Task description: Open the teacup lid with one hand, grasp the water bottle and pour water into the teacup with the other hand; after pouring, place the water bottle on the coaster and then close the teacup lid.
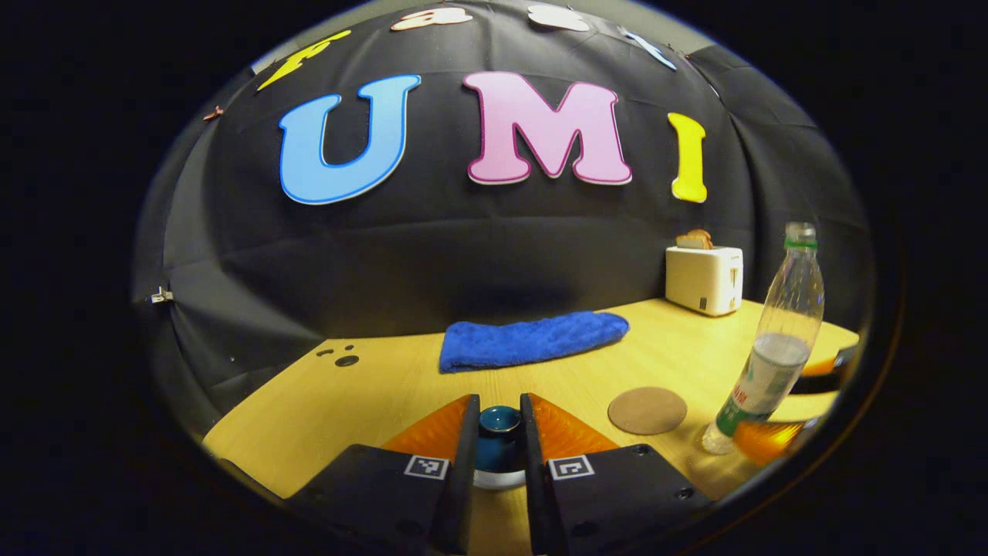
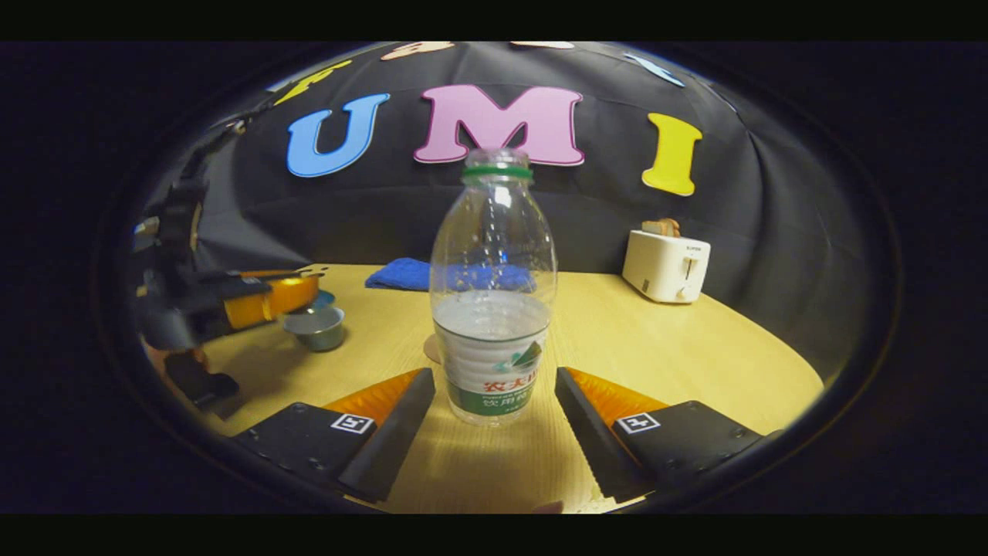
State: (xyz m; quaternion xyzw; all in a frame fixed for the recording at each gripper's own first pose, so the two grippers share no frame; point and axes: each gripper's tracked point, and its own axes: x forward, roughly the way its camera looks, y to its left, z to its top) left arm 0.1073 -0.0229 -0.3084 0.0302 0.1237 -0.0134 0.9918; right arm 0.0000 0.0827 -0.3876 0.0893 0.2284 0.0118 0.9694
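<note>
In the left gripper view my left gripper (image 1: 499,432) is shut on the dark blue teacup lid (image 1: 499,421), with a pale rim showing under it. The right gripper view shows that gripper (image 2: 305,284) at the left, holding the lid (image 2: 323,299) just above the open teacup (image 2: 316,328). The clear water bottle (image 2: 494,309), partly full and uncapped, stands upright on the table. My right gripper (image 2: 494,386) is open, one finger on each side of the bottle's base, not touching it. The round brown coaster (image 1: 647,410) lies left of the bottle (image 1: 772,347).
A folded blue towel (image 1: 532,340) lies at the back of the wooden table (image 1: 370,401). A white toaster (image 1: 704,279) with bread in it stands at the back right. Small holes (image 1: 343,357) mark the table's far left corner.
</note>
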